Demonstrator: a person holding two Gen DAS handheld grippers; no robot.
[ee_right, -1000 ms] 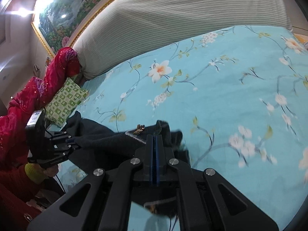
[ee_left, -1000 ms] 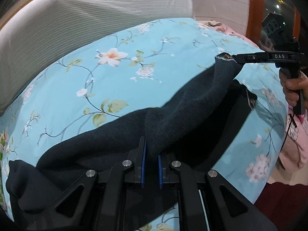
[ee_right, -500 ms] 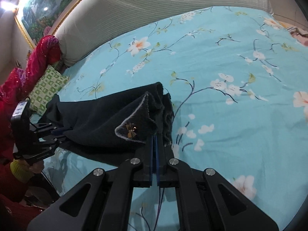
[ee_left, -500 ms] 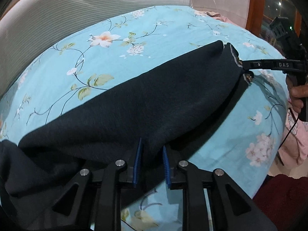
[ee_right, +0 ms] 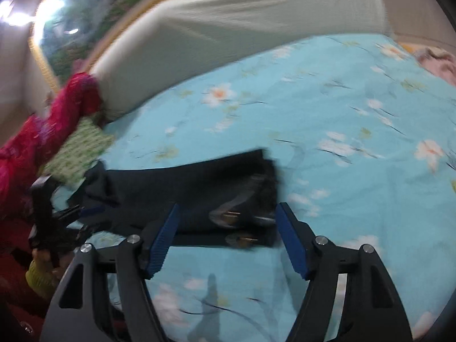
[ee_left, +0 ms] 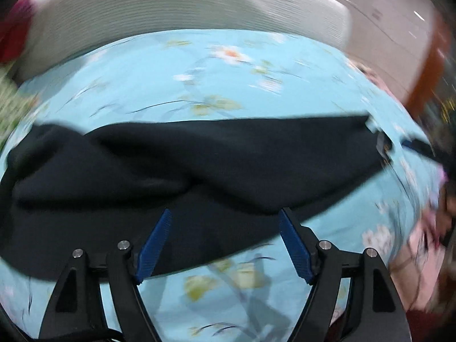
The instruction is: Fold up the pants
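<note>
On the light blue flowered bedsheet (ee_left: pixel 228 85) I see the dark pants (ee_left: pixel 199 165) lying as a long band from left to right, with one layer folded over the other and some creases at the left part. My left gripper (ee_left: pixel 225 245) is at the near edge of the pants; its jaws have just been opening and now they stand wide, the blue pads (ee_left: pixel 155 245) apart from the cloth, with only the near edge of the fabric lying between them and nothing pressed. From the right wrist camera, the pants (ee_right: pixel 185 193) lie flat on the sheet (ee_right: pixel 342 114) with the waist end toward me, where I can see small metal buttons or clasps, blurred. My right gripper (ee_right: pixel 226 239) also has just been opening and its jaws are wide, the waist end lies between the pads (ee_right: pixel 290 242) but they do not touch it. At the far side of the bed there is a big pale striped pillow (ee_right: pixel 242 22). At the left I see a red garment (ee_right: pixel 42 131) and a green patterned cushion (ee_right: pixel 79 148). Both pictures are blurred, so fine details I cannot tell
</note>
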